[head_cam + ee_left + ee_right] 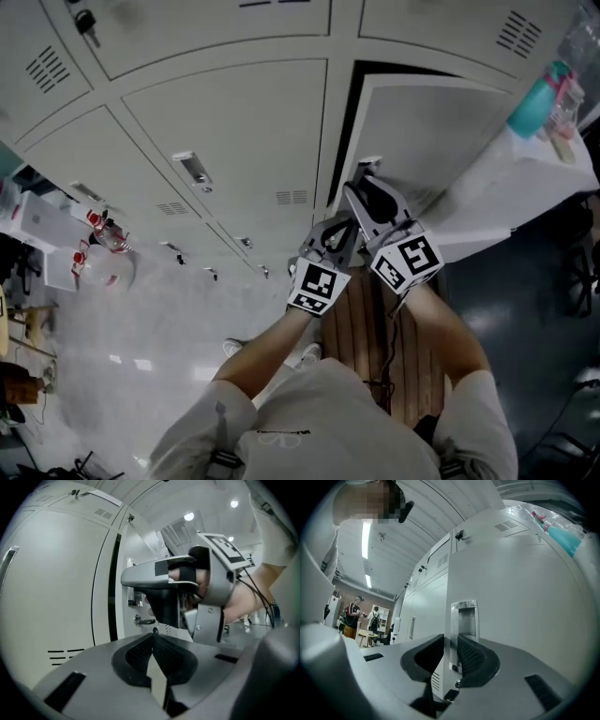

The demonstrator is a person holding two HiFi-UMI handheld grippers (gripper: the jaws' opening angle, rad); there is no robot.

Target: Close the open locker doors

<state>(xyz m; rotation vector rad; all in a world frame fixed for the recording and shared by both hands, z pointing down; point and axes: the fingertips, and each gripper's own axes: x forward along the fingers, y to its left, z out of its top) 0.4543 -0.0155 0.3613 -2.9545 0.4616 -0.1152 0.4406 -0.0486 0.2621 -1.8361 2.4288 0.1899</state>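
Note:
One grey locker door [422, 141] stands open among shut lockers [225, 141]. My right gripper [362, 187] reaches the door's free edge at its recessed metal handle [367, 165]. In the right gripper view the jaws [451, 653] close on the handle's [464, 620] flange at the edge of the door [525, 588], pads pressing on it. My left gripper [339, 234] hovers just beside and below the right one, shut with nothing in it [153, 634]. The left gripper view faces the right gripper [136, 595] clamped on the door edge, with a key lock [143, 619] below it.
A teal bottle [539, 98] and clear bags sit on a white surface to the door's right. A wooden bench [375, 319] lies under my arms. White boxes and red-marked items [103, 253] are on the floor at left. People stand far down the room [354, 611].

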